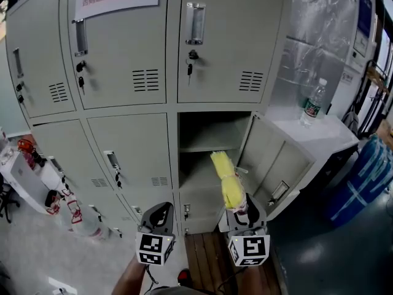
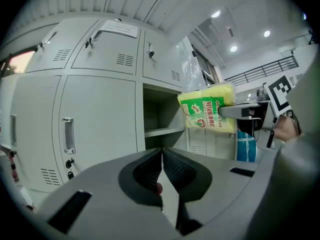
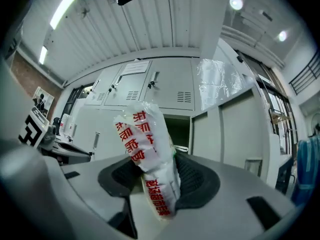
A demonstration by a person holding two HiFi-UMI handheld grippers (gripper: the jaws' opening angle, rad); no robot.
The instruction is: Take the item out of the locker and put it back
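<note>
A yellow packet (image 1: 225, 178) in clear printed plastic stands up out of my right gripper (image 1: 237, 205), which is shut on its lower end. In the right gripper view the packet (image 3: 145, 149) shows white with red print, pinched between the pads of the right gripper (image 3: 152, 179). It hangs just in front of the open locker compartment (image 1: 207, 145), whose door (image 1: 270, 165) swings out to the right. The left gripper view shows the packet (image 2: 209, 109) beside the opening (image 2: 160, 119). My left gripper (image 1: 158, 217) is lower left of the packet, shut and empty, its jaws meeting (image 2: 161, 171).
Closed grey locker doors (image 1: 126, 42) surround the open one. A shelf (image 1: 206, 147) divides the compartment. A water bottle (image 1: 313, 103) stands on a white cabinet to the right, and a blue barrel (image 1: 367, 177) sits on the floor beyond the door. Red-tagged items (image 1: 58, 198) lie at left.
</note>
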